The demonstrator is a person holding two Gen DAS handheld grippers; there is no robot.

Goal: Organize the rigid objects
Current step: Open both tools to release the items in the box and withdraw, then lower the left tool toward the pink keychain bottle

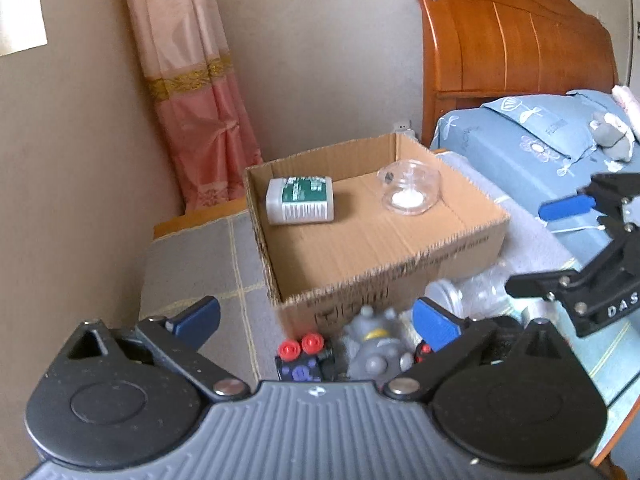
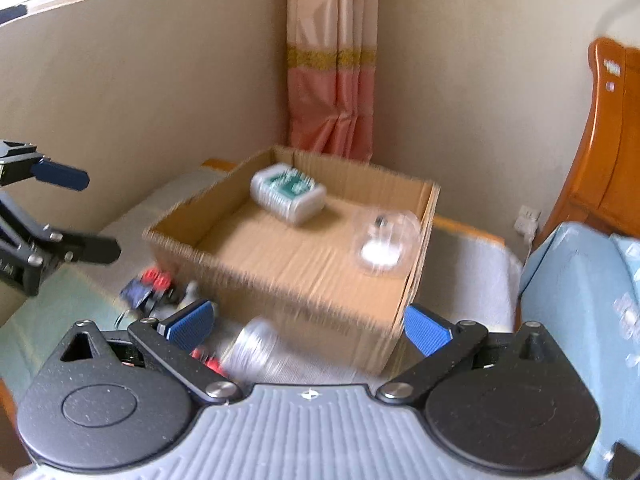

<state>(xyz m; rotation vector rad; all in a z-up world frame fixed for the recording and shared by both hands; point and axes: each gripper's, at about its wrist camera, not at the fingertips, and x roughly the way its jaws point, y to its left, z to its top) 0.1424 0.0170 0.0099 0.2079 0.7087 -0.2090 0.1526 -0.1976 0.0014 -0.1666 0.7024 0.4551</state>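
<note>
While both the left gripper [image 1: 316,322] and right gripper [image 2: 308,322] stand wide apart holding nothing, the brown cardboard box [image 1: 460,246] contains a white green-labelled bottle [image 1: 300,200] and a clear plastic jar [image 1: 408,192].

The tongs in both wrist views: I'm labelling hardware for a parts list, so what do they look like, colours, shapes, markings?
Both match. The left tongs have a ribbed grey body, two round black housings, black linkage arms with silver pivot bolts, and ridged blue finger pads. The right tongs look the same. Seen from the left wrist view, the right ones show white lettering "DAS" and a thin white cable.
</note>
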